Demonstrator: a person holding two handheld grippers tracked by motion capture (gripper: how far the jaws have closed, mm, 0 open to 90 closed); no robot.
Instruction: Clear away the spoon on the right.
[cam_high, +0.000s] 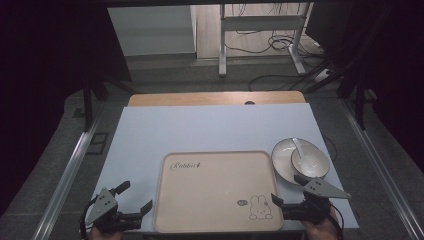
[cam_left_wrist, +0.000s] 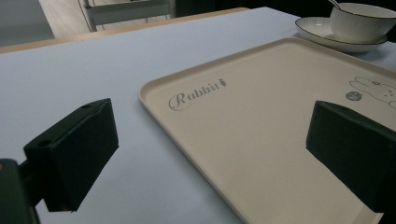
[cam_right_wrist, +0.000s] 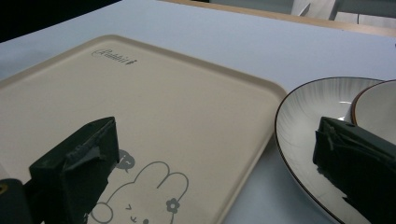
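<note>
A beige rectangular plastic tray (cam_high: 215, 192) printed with a rabbit is seen lying flat on the pale blue table (cam_high: 200, 130), at its near edge. Just beside the tray's far right corner, a white ceramic plate with a dark rim (cam_high: 282, 159) carries a small white bowl (cam_high: 310, 162) with a white spoon (cam_high: 300, 147) in it.

The left gripper (cam_high: 134, 197) is held wide apart and empty at the tray's left edge. The right gripper (cam_high: 286, 189) is likewise spread wide and empty, straddling the tray's right edge and the plate's near rim.

A risk is judged here: the right gripper's outer jaw could be knocked against the plate, so that the bowl is jolted and the spoon tipped out. A one-sided grip could also let the tray tilt.
</note>
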